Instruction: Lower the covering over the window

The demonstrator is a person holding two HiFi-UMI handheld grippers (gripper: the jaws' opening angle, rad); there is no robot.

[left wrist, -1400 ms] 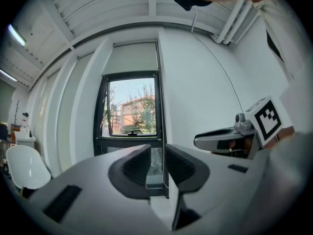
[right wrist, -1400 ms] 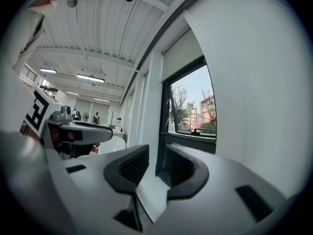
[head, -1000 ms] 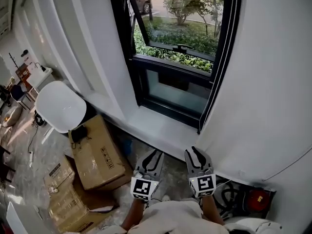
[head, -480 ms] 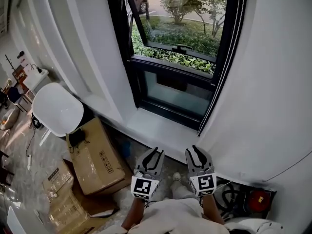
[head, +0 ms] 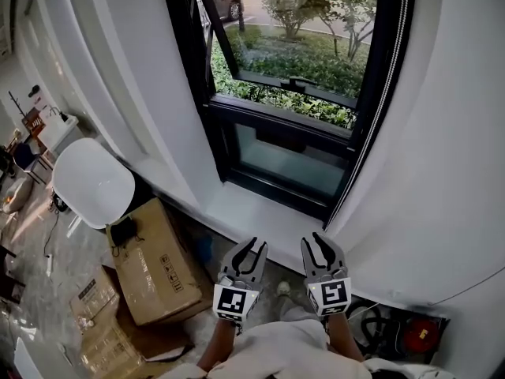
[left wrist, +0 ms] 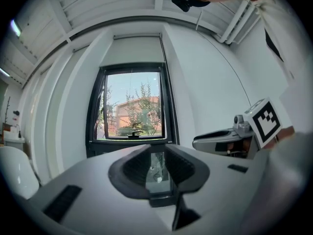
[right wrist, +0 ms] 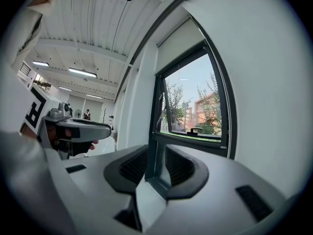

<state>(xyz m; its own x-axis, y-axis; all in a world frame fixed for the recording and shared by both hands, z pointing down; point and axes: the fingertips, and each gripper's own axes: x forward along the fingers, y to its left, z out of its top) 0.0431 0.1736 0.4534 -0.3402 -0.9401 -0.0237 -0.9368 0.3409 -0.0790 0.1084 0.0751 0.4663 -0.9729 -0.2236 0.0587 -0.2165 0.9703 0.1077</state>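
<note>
You hold two grippers low in front of the one window (head: 292,93), side by side and apart. Your left gripper (head: 251,247) has its jaws parted with nothing between them, and your right gripper (head: 319,242) is just the same, gripping nothing. The one blind (left wrist: 132,50) sits high up, covering only the top band of the window, with the glass below it bare. A thin white cord (head: 360,144) runs down the right side of the frame. On the floor to your left stand one white chair (head: 95,184) and at least two cardboard boxes (head: 154,263).
</note>
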